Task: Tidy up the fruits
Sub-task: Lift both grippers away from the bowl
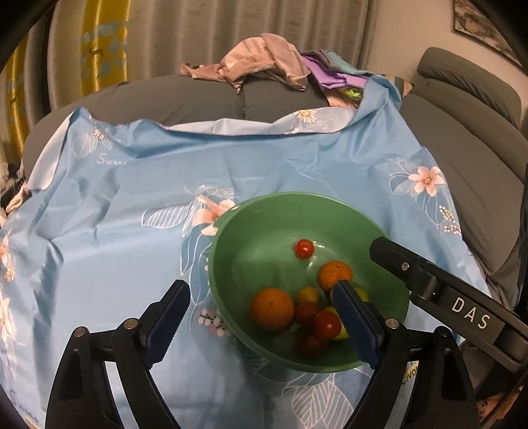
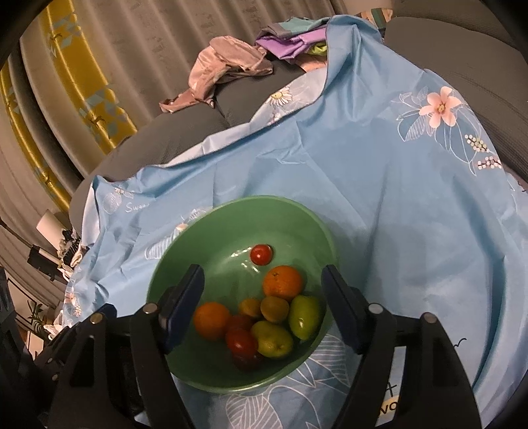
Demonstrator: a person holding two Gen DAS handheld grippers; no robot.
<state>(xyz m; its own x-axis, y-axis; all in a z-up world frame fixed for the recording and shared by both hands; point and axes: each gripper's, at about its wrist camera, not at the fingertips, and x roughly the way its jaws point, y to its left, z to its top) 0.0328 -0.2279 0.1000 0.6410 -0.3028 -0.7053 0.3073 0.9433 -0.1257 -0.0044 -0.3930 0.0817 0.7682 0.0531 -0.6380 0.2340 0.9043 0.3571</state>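
A green bowl (image 1: 264, 211) sits on a light blue flowered cloth (image 1: 115, 237); it also shows in the right wrist view (image 2: 231, 211). It holds two oranges (image 2: 282, 281), several red tomatoes (image 2: 261, 254) and green-yellow fruits (image 2: 305, 315). My left gripper (image 1: 260, 297) is open and empty, its left finger outside the bowl's left rim and its right finger over the fruit. My right gripper (image 2: 264, 290) is open and empty, hovering above the bowl with a finger at each side. It also shows in the left wrist view as a black arm (image 1: 439, 290) over the right rim.
The cloth (image 2: 396, 198) lies over a grey sofa (image 1: 198, 99). A heap of clothes (image 1: 264, 59) lies at the back. Curtains (image 1: 231, 26) hang behind. Small clutter (image 2: 56, 250) stands at the far left.
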